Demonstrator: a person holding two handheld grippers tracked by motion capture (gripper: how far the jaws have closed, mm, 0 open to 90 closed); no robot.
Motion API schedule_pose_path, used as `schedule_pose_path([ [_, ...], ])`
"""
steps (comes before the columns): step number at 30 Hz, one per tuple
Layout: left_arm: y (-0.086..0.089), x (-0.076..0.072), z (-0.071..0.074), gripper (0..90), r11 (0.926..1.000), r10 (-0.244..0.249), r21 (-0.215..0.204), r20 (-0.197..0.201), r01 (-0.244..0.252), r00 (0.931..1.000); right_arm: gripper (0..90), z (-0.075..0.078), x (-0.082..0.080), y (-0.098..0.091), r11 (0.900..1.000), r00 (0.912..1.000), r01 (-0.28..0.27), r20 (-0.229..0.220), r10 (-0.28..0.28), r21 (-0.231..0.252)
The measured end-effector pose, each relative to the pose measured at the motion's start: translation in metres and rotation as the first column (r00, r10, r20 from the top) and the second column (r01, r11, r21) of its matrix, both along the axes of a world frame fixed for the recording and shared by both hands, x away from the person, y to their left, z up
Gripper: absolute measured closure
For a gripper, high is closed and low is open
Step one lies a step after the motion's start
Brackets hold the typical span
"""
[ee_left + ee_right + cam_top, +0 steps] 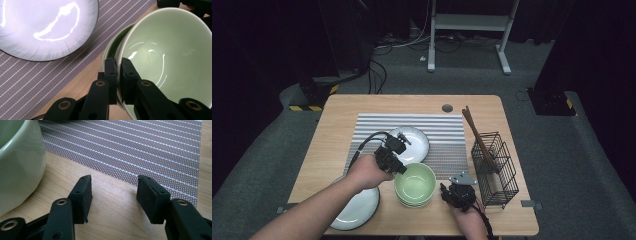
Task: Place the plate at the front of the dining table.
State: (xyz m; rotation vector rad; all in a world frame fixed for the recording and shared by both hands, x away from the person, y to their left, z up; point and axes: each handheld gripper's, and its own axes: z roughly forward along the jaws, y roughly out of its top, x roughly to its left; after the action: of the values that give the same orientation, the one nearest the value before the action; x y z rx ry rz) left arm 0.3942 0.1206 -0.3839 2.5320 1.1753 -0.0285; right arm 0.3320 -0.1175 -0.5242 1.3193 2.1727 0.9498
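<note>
Rim of top green bowl (pixel 165 50) pinched by left hand-held gripper (pixel 119 75); bowl empty.

Your left forearm comes in from the bottom left on a diagonal, sleeve-free, hand wrapped around the black two-jaw left claw (pixel 393 159), which points up and to the right. Its jaws are clamped right together, one pad on each side of a thin rim; in the left gripper view (pixel 119 75) barely any gap shows between them. A black cable loops back from it toward your wrist.

Your right hand (pixel 463 210) sits low, near the bottom edge, holding the black right claw (pixel 447 191) with its grey three-cornered plate on top. Its jaws (pixel 113 195) stand wide apart, nothing between them, hovering just over the worktop.
</note>
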Motion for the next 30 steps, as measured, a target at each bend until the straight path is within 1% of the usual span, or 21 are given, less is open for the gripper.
schedule_pose_path([
  [5, 0.001, -0.001, 0.001, 84.9, 1.0000, -0.003, 0.000, 0.012, 0.003, 0.9999, 45.7, 0.000, 0.000, 0.000, 1.0000, 1.0000, 0.000, -0.001, 0.000, 0.001],
  [11, 0.004, -0.002, 0.004, 85.2, 0.9997, -0.005, -0.022, 0.038, 0.006, 0.9993, 45.7, 0.000, 0.000, 0.000, 1.0000, 1.0000, 0.000, 0.000, 0.000, -0.001],
  [17, 0.010, -0.001, 0.009, 85.2, 0.9988, 0.007, -0.049, 0.049, -0.005, 0.9988, 45.7, 0.000, 0.000, 0.000, 1.0000, 1.0000, -0.001, 0.002, 0.001, -0.001],
  [21, 0.013, -0.001, 0.011, 85.2, 0.9974, 0.028, -0.068, 0.055, -0.024, 0.9981, 45.7, 0.000, 0.000, 0.000, 1.0000, 1.0000, -0.002, 0.003, 0.002, -0.002],
  [23, 0.015, -0.001, 0.012, 85.3, 0.9974, 0.029, -0.068, 0.062, -0.025, 0.9976, 45.7, 0.000, 0.000, 0.000, 1.0000, 1.0000, -0.002, 0.003, 0.002, -0.002],
  [30, 0.015, -0.003, 0.013, 85.2, 0.9965, 0.028, -0.080, 0.064, -0.023, 0.9976, 45.7, 0.000, 0.000, 0.000, 1.0000, 1.0000, -0.001, 0.003, 0.001, -0.004],
])
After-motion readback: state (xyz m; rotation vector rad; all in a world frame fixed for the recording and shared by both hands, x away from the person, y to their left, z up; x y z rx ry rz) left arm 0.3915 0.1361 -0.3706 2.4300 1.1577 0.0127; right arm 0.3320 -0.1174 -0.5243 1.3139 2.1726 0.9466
